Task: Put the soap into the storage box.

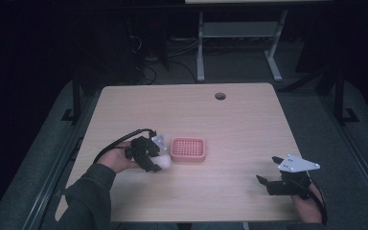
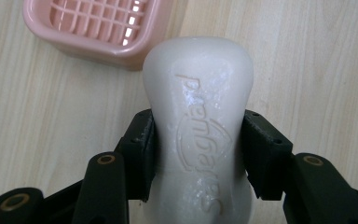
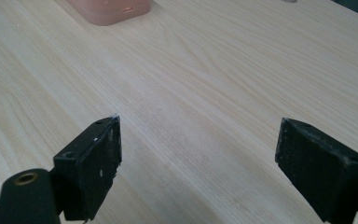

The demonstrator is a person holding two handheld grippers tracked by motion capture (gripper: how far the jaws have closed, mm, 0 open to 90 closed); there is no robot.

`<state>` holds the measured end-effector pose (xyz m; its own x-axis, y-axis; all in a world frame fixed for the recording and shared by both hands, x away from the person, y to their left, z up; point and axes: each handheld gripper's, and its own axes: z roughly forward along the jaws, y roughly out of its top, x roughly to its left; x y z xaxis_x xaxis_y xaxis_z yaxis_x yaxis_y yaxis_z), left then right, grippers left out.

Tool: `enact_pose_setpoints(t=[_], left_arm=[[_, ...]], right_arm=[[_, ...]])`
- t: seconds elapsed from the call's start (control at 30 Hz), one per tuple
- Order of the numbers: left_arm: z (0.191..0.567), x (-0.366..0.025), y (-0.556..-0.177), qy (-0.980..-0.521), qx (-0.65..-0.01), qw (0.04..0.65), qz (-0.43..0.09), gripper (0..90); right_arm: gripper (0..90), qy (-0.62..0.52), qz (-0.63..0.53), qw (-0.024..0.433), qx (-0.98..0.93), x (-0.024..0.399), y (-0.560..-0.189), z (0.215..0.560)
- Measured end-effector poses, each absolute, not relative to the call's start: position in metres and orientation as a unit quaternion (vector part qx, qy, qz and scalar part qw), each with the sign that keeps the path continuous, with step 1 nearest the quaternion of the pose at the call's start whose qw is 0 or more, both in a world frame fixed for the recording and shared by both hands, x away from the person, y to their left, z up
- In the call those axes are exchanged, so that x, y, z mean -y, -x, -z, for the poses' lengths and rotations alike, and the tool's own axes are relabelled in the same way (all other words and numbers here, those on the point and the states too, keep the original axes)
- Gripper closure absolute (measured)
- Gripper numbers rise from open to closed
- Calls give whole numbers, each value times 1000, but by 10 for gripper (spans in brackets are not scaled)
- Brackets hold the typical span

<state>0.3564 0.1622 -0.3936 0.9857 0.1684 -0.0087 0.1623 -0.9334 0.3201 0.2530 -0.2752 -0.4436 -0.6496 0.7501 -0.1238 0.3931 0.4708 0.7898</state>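
A white bar of soap (image 2: 198, 126) with embossed lettering is clamped between the two black jaws of my left gripper (image 2: 198, 154). In the high view the left gripper (image 1: 149, 155) holds the soap (image 1: 165, 161) just left of a pink slatted soap dish (image 1: 188, 149) near the table's middle. The dish (image 2: 98, 28) sits at the upper left of the left gripper view, a short way beyond the soap. My right gripper (image 1: 267, 172) rests near the table's front right, its jaws wide apart over bare wood (image 3: 198, 140). The dish's corner (image 3: 109, 11) appears far off at the top.
The wooden table (image 1: 249, 120) has a round cable hole (image 1: 220, 96) near its back edge. Behind it stand a white desk frame (image 1: 239, 43) and floor cables (image 1: 146, 62). Dark rails run along both table sides.
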Motion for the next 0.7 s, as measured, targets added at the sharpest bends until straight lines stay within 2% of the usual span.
enact_pose_setpoints(t=[0.7], left_arm=[[388, -135, -383, -983, -71, 167, -12, 493]], right_arm=[[137, -346, -386, 237, -821, 277, -253, 443]])
